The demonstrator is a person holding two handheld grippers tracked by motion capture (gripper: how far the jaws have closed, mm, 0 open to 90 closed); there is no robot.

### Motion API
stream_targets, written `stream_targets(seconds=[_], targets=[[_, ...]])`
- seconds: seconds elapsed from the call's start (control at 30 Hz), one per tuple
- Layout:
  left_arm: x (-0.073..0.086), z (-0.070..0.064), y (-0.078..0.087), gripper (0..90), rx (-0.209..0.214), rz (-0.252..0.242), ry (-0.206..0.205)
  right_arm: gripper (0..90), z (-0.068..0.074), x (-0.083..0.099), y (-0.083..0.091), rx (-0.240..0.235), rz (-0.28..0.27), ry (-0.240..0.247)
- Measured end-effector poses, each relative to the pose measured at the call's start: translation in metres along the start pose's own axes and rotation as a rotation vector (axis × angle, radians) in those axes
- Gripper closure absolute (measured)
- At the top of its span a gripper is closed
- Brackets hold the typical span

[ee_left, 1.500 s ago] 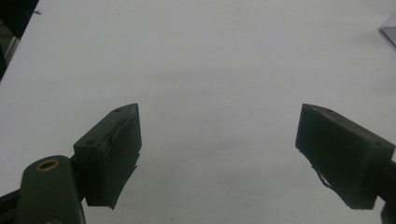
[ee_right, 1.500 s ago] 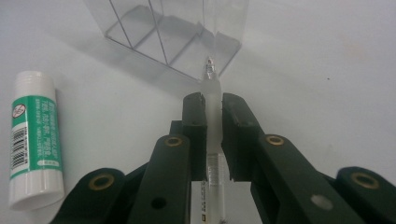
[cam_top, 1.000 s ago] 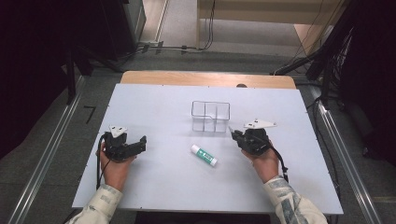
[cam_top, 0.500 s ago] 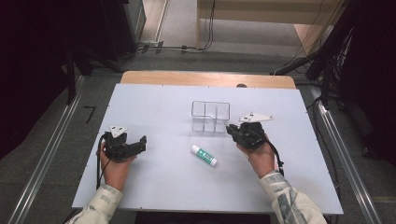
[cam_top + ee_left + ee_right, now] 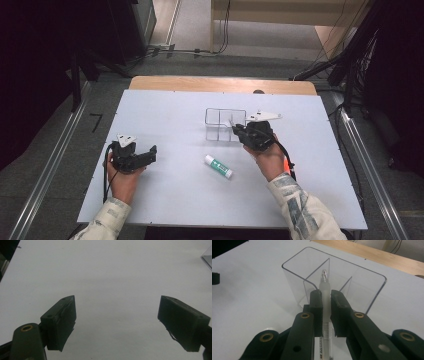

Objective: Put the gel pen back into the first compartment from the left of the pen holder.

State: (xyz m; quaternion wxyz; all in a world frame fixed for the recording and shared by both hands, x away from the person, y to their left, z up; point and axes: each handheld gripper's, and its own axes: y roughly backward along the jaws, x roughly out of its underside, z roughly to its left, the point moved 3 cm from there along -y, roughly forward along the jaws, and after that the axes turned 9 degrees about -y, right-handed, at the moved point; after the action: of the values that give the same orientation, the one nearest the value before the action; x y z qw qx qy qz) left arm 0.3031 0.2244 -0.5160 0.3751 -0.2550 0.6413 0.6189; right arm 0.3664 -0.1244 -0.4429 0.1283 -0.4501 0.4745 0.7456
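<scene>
Right gripper view: right gripper point(image 5: 326, 303) jaws clenched on slim translucent plastic pen point(image 5: 325, 293), tip just before clear acrylic compartmented holder point(image 5: 372, 293); advisable to lift, upend, then release. Left gripper point(image 5: 117, 320) released, idle.

We see a white surface point(image 5: 165, 200) mid-frame, with a strip of bare wood point(image 5: 220, 84) along its far edge. Around it lies grey floor point(image 5: 55, 150). Metal rails point(image 5: 47, 172) run down the left and right sides. Cables point(image 5: 170, 49) trail across the floor at the top. Dark equipment point(image 5: 50, 40) fills the upper left and upper right corners.
</scene>
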Motion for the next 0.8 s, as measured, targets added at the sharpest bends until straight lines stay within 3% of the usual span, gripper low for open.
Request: stream_targets(seconds=[0.8], targets=[[0.0,0.001,0.001,15.8,0.002,-0.004,0.002,78.5,0.026,-0.04,-0.029,-0.023,-0.014,0.009]])
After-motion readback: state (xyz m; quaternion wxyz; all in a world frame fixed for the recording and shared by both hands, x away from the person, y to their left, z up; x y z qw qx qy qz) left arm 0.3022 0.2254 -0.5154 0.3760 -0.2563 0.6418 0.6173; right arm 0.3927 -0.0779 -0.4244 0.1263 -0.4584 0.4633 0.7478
